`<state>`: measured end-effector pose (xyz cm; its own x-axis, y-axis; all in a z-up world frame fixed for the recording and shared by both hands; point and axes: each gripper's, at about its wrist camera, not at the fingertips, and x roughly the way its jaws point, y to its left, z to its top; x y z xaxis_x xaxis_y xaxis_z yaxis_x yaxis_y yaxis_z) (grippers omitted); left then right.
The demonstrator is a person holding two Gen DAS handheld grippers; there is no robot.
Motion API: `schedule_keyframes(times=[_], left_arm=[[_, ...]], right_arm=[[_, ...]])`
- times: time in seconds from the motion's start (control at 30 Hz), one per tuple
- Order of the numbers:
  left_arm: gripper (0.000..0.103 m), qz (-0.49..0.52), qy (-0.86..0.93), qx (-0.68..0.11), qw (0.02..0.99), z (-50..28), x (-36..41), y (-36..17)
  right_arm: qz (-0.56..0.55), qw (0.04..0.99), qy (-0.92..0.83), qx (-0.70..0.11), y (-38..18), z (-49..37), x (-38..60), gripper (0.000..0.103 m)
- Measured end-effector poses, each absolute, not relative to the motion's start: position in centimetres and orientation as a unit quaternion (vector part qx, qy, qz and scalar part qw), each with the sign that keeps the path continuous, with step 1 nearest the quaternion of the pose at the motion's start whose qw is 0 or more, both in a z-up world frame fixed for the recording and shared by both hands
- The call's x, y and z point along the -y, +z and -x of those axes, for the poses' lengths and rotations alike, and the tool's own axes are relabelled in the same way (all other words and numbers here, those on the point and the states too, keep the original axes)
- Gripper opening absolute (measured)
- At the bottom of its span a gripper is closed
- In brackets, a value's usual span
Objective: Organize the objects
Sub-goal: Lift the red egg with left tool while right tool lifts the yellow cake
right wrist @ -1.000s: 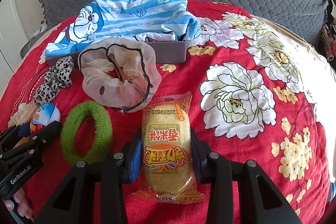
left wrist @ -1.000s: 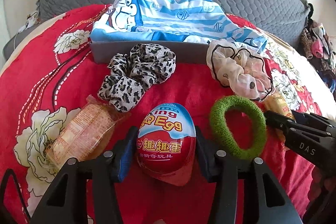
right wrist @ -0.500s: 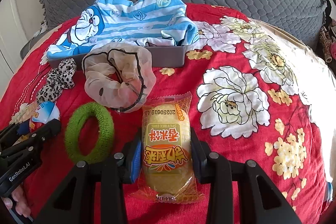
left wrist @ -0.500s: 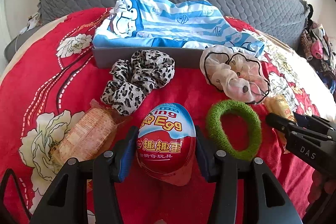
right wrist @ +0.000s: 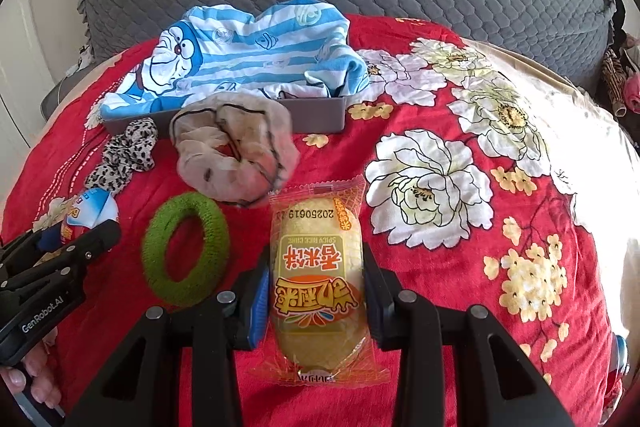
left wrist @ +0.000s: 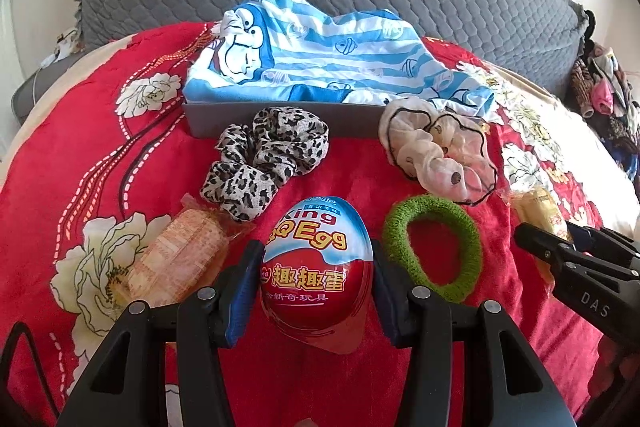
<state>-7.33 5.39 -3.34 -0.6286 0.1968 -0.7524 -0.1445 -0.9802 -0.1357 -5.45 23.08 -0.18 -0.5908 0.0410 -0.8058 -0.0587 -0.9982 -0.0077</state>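
Between the blue pads of the left gripper point(left wrist: 317, 291), in the left wrist view, sits one red-and-blue toy egg point(left wrist: 318, 269), clamped on both sides with the jaws partly closed around it, above the red flowered bedspread point(left wrist: 100, 155). Beyond it lie three hair ties: one leopard-print scrunchie point(left wrist: 266, 165), one cream sheer scrunchie point(left wrist: 438, 151) and one green terry hair ring point(left wrist: 432, 243) just right of the egg. One wrapped snack point(left wrist: 178, 261) lies left of the gripper. One grey tray point(left wrist: 280, 117) stands behind the scrunchies, with one blue striped cartoon cloth point(left wrist: 332, 67) heaped over it. At the right edge the right gripper point(left wrist: 560, 243) shows with a yellow packet. From the right wrist view, the right gripper point(right wrist: 316, 303) grips one wrapped rice cake point(right wrist: 318, 287), its pads pressed to the packet's sides at a narrow opening. Left of it lie the green ring point(right wrist: 186, 249), the cream scrunchie point(right wrist: 236, 151) and the leopard scrunchie point(right wrist: 124, 155), all three apart from the tray point(right wrist: 320, 115). At the lower left the left gripper point(right wrist: 72, 239) holds the egg point(right wrist: 90, 215), with fingers point(right wrist: 32, 379) of a hand below it.
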Motion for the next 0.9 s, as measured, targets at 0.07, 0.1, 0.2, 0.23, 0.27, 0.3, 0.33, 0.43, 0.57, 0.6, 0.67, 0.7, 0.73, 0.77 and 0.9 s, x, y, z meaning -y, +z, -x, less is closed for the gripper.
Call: schedule_keyframes(times=[0.07,0.1,0.2,0.23,0.27,0.3,0.33,0.43,0.57,0.6,0.67,0.7,0.73,0.77,0.9], left_arm=[[0.053,0.420,0.902,0.034,0.093,7.2,-5.2,-3.1],[0.053,0.419,0.902,0.034,0.092,7.1,-5.2,-3.0],[0.053,0.417,0.904,0.035,0.091,6.7,-5.0,-2.6],[0.053,0.416,0.904,0.036,0.091,6.6,-4.9,-2.4],[0.053,0.416,0.904,0.037,0.091,6.6,-4.9,-2.3],[0.053,0.415,0.905,0.037,0.091,6.5,-4.8,-2.1],[0.053,0.414,0.905,0.038,0.091,6.3,-4.7,-1.9],[0.053,0.413,0.905,0.044,0.092,6.0,-4.5,-1.4],[0.053,0.409,0.907,0.045,0.092,5.6,-4.2,-0.6],[0.053,0.407,0.908,0.044,0.091,5.5,-4.1,-0.4],[0.053,0.404,0.909,0.045,0.091,5.2,-4.0,-0.1],[0.053,0.402,0.910,0.044,0.091,4.9,-3.9,0.2],[0.053,0.401,0.911,0.043,0.091,4.8,-3.9,0.4],[0.053,0.400,0.911,0.043,0.091,4.7,-3.9,0.6],[0.053,0.391,0.915,0.042,0.090,3.8,-3.6,1.6]], right_arm=[[0.450,0.026,0.893,-0.008,0.0,5.1,-22.8,0.039],[0.449,0.025,0.893,-0.008,0.1,5.0,-22.7,0.039],[0.445,0.022,0.895,-0.006,0.6,4.5,-22.3,0.039],[0.444,0.020,0.896,-0.004,0.8,4.4,-22.2,0.039],[0.441,0.019,0.897,-0.004,1.0,4.2,-22.0,0.039],[0.440,0.016,0.898,-0.003,1.1,4.1,-21.9,0.039],[0.438,0.015,0.899,-0.001,1.3,3.9,-21.7,0.039],[0.432,0.010,0.902,0.006,1.9,3.4,-21.1,0.039],[0.426,0.005,0.905,0.011,2.6,2.9,-20.3,0.039],[0.425,0.002,0.905,0.011,2.8,2.8,-20.1,0.039],[0.417,-0.001,0.909,0.012,3.4,2.5,-19.7,0.039],[0.415,-0.002,0.910,0.014,3.5,2.3,-19.6,0.039],[0.412,-0.004,0.911,0.015,3.8,2.2,-19.4,0.039],[0.410,-0.004,0.912,0.015,4.0,2.1,-19.4,0.039],[0.400,-0.007,0.917,0.012,5.1,1.6,-19.2,0.039]])
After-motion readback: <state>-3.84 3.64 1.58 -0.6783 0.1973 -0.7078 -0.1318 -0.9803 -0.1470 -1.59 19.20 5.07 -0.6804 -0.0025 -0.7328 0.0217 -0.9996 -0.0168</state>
